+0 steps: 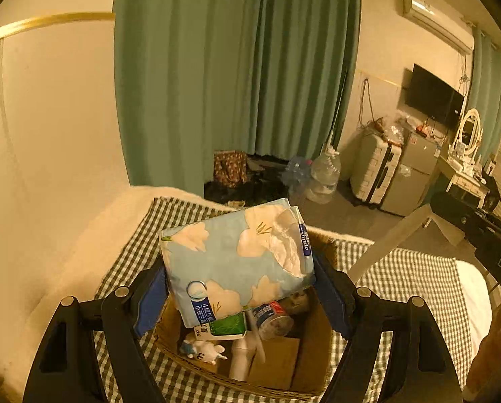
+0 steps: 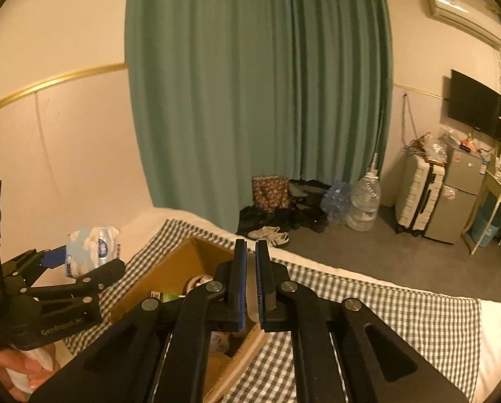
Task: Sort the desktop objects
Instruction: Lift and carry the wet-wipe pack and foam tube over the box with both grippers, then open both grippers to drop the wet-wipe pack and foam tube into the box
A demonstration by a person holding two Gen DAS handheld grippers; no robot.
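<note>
My left gripper (image 1: pixel 237 265) is shut on a blue tissue pack (image 1: pixel 230 255) printed with white flowers, and the blue pads press both its sides. The pack hangs over an open cardboard box (image 1: pixel 196 362). The right wrist view shows that same gripper (image 2: pixel 89 258) and tissue pack (image 2: pixel 94 248) at the left, beside the box (image 2: pixel 190 258). My right gripper (image 2: pixel 251 245) is shut on a thin white strip (image 2: pixel 251 288), seen edge-on between the pads. From the left wrist view, the strip (image 1: pixel 391 241) slants from the right gripper (image 1: pixel 452 215) down toward the box.
In the box lie a green-white carton (image 1: pixel 223 327), a plastic bottle (image 1: pixel 272 319), a small white plush toy (image 1: pixel 205 349) and a white tube (image 1: pixel 242 359). The box stands on a checked cloth (image 1: pixel 411 278). A hand (image 2: pixel 25 369) holds the left gripper. Beyond are a green curtain, bags, a suitcase.
</note>
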